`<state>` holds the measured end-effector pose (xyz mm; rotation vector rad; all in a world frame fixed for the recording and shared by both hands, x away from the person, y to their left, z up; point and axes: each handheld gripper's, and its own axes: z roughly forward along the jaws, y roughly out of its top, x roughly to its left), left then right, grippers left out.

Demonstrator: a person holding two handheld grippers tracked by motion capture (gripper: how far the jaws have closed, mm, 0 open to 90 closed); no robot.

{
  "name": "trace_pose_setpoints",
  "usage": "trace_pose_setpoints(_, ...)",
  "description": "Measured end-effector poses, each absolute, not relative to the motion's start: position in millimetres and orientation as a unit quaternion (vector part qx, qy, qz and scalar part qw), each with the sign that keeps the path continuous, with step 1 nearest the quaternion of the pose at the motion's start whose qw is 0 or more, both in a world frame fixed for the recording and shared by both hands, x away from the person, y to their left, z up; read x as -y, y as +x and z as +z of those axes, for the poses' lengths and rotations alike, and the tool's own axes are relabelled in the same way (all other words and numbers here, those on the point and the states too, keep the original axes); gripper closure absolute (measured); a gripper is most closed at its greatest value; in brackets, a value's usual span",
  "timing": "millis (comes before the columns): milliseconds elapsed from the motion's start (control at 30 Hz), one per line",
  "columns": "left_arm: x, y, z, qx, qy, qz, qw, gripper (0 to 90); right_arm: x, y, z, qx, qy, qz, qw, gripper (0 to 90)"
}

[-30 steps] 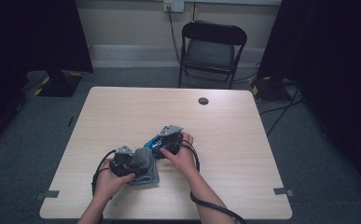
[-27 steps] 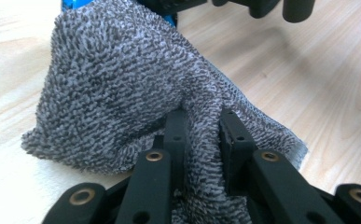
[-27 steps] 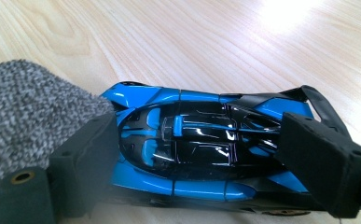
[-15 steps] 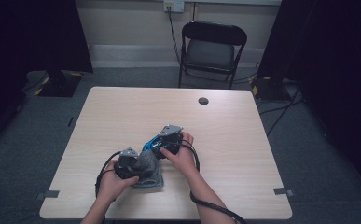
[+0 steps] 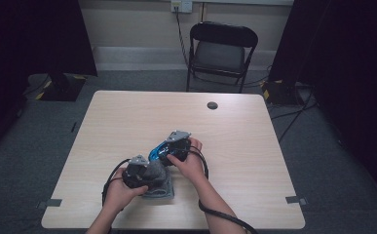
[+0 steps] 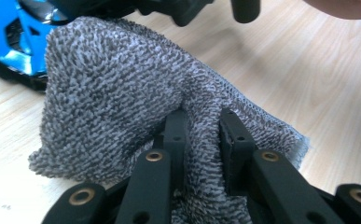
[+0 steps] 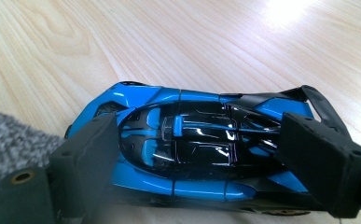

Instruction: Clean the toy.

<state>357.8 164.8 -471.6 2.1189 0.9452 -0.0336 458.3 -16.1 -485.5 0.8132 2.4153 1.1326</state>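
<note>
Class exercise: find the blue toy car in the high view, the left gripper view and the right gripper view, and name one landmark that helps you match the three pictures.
High view: the blue toy car lies just below the table's centre, under the right gripper.
Left gripper view: the car sits in the top left corner, behind the grey cloth.
Right gripper view: the car spans the lower middle, between the two black jaws.
Shared landmark: the grey cloth beside the car.

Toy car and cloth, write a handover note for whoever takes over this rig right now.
Left gripper: shut on the grey cloth, pinching a fold of it, cloth bunched up beside the car.
Right gripper: jaws at either end of the blue toy car, holding it on the table.
Done: both things gripped, cloth brought up to the car.
Left: probably wiping the car with the cloth.
</note>
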Motion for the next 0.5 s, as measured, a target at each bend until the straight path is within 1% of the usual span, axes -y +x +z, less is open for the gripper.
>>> trace_pose_setpoints(200, -157.5, 354.9, -468.0, -0.356, 0.838, -0.026, 0.412, 75.5, 15.8, 458.6, -485.1, -0.853, 0.286, 0.398, 0.176, 12.4)
trace_pose_setpoints(267, -153.4, 353.9, -466.4, -0.34, 0.845, -0.033, 0.411, 75.4, 15.7, 458.7, -485.0, -0.854, 0.286, 0.398, 0.176, 12.4)
trace_pose_setpoints(400, -149.4, 352.3, -461.3, -0.329, 0.85, -0.029, 0.41, 75.3, 15.6, 458.7, -485.1, -0.853, 0.286, 0.399, 0.176, 12.4)
trace_pose_setpoints(500, -154.1, 352.9, -458.1, -0.328, 0.849, -0.027, 0.414, 75.3, 15.4, 458.8, -484.6, -0.855, 0.287, 0.396, 0.175, 12.4)
